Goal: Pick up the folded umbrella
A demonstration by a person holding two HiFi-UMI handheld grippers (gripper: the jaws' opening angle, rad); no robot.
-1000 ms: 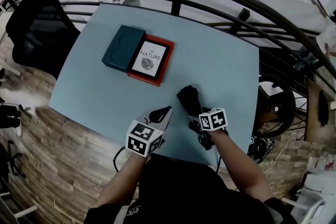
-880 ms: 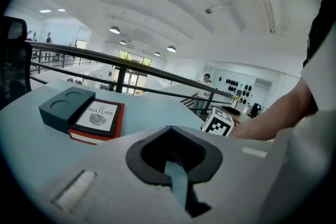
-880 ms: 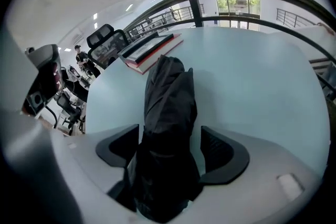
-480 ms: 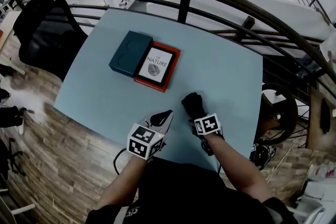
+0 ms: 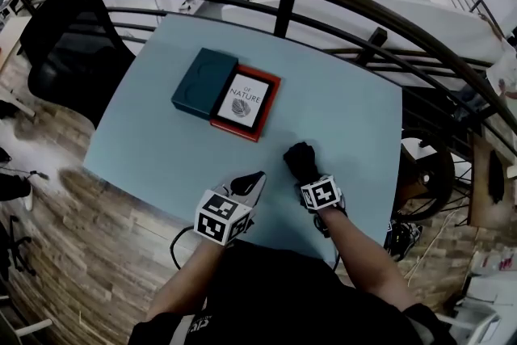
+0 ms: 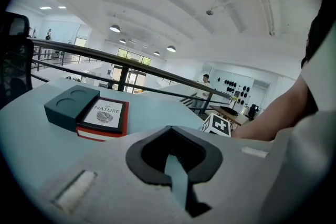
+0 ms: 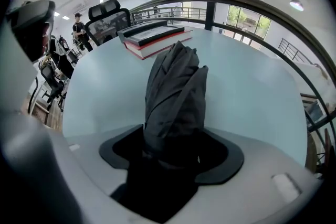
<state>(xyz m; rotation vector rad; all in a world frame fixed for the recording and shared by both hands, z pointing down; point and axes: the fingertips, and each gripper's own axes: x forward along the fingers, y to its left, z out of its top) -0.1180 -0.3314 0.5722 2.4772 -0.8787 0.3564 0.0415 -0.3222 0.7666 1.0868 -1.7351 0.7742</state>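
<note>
Left to right, quick rundown. Far left on the table [image 5: 145, 149]: teal box [image 5: 200, 82] w/ the red book [image 5: 245, 103] touching its right side. Neither has shifted over the last sec, and they're not part of the job anyway.

Next, left gripper [image 5: 248, 182]: parked near the front edge, jaws pretty much together w/ just a thin slit between them and nothing in it. No real change there.

Then the actual news. The right gripper [image 5: 308, 178] was gaping wide a sec ago and its jaws have just been closing in. They're still fairly wide, but the folded umbrella [image 5: 297, 157] fills the gap and the pads look to be on the fabric (how firm, idk, it's all dark down in there). The right hand has also tipped/rolled a bit to line up.

Imo that means reach + align are done and the grab is basically happening. The lift hasn't started, since the umbrella looks like it's still lying on the table, right of centre, near the front edge and well apart from the book.

Orientation: its long axis runs diagonally in the head view. The near end sits in the right jaws and the far end points up-left, toward the book. In the right gripper view it runs straight away along the jaws, so it's an end-on grab, not across the middle.
</note>
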